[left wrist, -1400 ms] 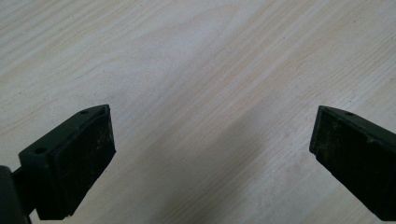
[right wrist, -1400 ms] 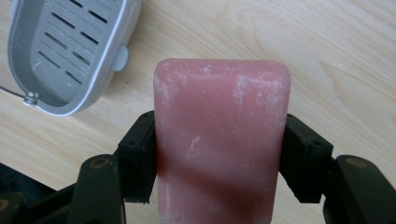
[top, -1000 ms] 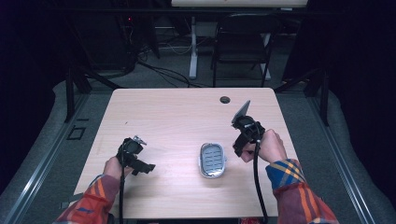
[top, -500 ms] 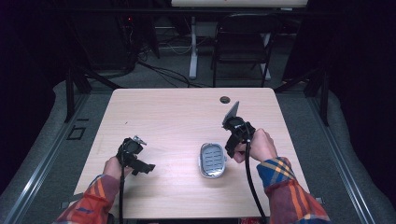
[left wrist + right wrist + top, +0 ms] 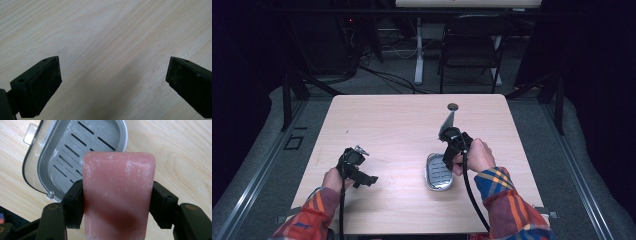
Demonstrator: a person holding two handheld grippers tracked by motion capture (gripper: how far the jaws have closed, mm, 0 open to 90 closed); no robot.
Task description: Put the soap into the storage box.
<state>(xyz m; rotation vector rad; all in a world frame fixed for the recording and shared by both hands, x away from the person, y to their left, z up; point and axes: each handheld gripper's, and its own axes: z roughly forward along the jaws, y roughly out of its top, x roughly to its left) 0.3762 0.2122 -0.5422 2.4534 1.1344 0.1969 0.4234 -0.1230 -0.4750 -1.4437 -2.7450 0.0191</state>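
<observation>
A pink bar of soap (image 5: 117,195) is clamped between the two black jaws of my right gripper (image 5: 117,203), which is shut on it. Just beyond the soap lies a grey slotted soap dish (image 5: 75,152) on the wooden table. From above, the right gripper (image 5: 451,150) hovers over the far end of the soap dish (image 5: 438,175), right of the table's middle. My left gripper (image 5: 362,176) rests near the table's front left, its jaws wide open over bare wood (image 5: 112,50) with nothing between them.
A small dark round disc (image 5: 452,106) lies near the table's far edge. Beyond the table (image 5: 387,125) stand a chair (image 5: 472,45) and cables on the floor. Cables trail from both grippers toward the person's plaid sleeves.
My right gripper with the soap has moved left and slightly down, from beside the dish's right side to over its far end. The left gripper has stayed put.
</observation>
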